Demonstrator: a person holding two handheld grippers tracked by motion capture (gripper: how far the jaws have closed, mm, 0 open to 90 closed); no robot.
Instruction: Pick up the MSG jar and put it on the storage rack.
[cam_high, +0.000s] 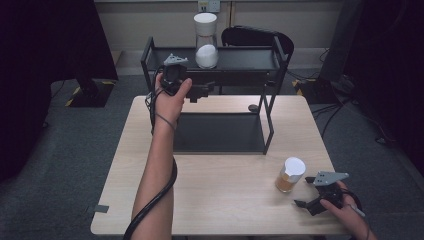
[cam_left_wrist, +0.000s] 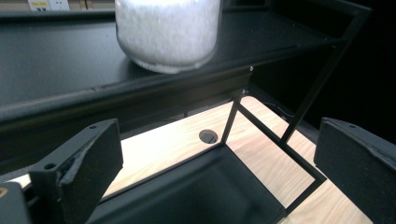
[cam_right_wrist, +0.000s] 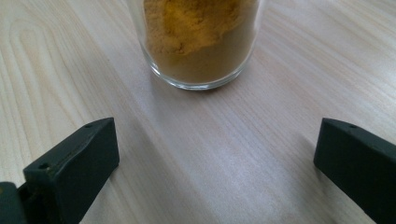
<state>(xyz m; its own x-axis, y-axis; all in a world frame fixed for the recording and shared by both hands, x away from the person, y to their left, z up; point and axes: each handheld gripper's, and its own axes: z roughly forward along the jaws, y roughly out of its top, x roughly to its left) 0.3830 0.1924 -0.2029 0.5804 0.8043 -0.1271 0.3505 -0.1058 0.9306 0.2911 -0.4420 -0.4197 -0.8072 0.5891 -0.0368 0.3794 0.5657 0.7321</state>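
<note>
A glass jar of white grains (cam_high: 206, 49) with a white lid stands on the top shelf of a black metal rack (cam_high: 240, 60). My left gripper (cam_high: 202, 92) hovers open just in front of that shelf's front edge, slightly below the jar (cam_left_wrist: 168, 32), and its jaws stand wide apart with nothing between them (cam_left_wrist: 217, 140). A second jar, holding orange-brown powder (cam_high: 290, 174) under a white lid, stands on the wooden table at the right. My right gripper (cam_high: 304, 192) sits open just to the right of the jar (cam_right_wrist: 201, 42) and nearer the front edge, jaws spread, apart from the glass (cam_right_wrist: 215, 140).
The rack's lower black tray (cam_high: 220, 132) lies on the table (cam_high: 210, 200) under the top shelf, framed by thin black uprights (cam_high: 268, 117). A round cable hole (cam_left_wrist: 208, 136) is in the tabletop behind the tray. A dark chair (cam_high: 255, 36) stands beyond the rack.
</note>
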